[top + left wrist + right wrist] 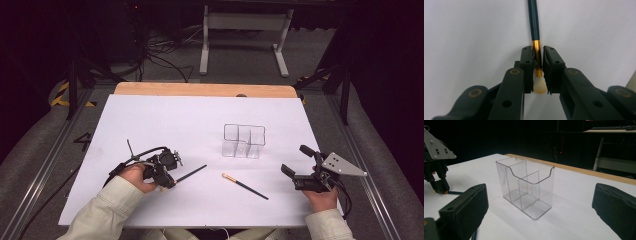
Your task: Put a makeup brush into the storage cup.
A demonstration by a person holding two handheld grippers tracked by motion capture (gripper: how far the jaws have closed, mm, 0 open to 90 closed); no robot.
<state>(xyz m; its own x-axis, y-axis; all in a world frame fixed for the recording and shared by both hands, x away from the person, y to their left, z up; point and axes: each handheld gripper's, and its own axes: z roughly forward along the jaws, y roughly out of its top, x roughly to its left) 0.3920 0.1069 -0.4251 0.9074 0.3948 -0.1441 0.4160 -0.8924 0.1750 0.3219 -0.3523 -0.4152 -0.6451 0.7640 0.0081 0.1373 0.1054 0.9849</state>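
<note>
In the high view, the left gripper (167, 181) is seen in the lower left of the frame, low over the white table (165, 120), carried by a hand in a pale sleeve (107, 212). Its jaws are pressed together on a makeup brush (191, 173), whose dark handle is shown running up and to the right from the gripper, flat on the table. In the left gripper view, the same brush (537, 60) is found at the centre of the frame: the gold ferrule is pinched between the two black pads, the pale bristles are seen just below them, and the dark handle is carried up to the top edge.

A second brush (245, 186) is seen lying on the table at lower centre of the high view, apart from both grippers, with its pale tip pointing to the upper left.

The right gripper (300, 167) is held at the lower right of the high view, with its jaws spread wide and nothing between them. In the right gripper view the two pads are shown far apart at the lower corners, and a clear plastic organiser (525, 186) with inner dividers is framed between them, standing upright and empty. In the high view this organiser (243, 141) is placed right of centre, well apart from both brushes.
</note>
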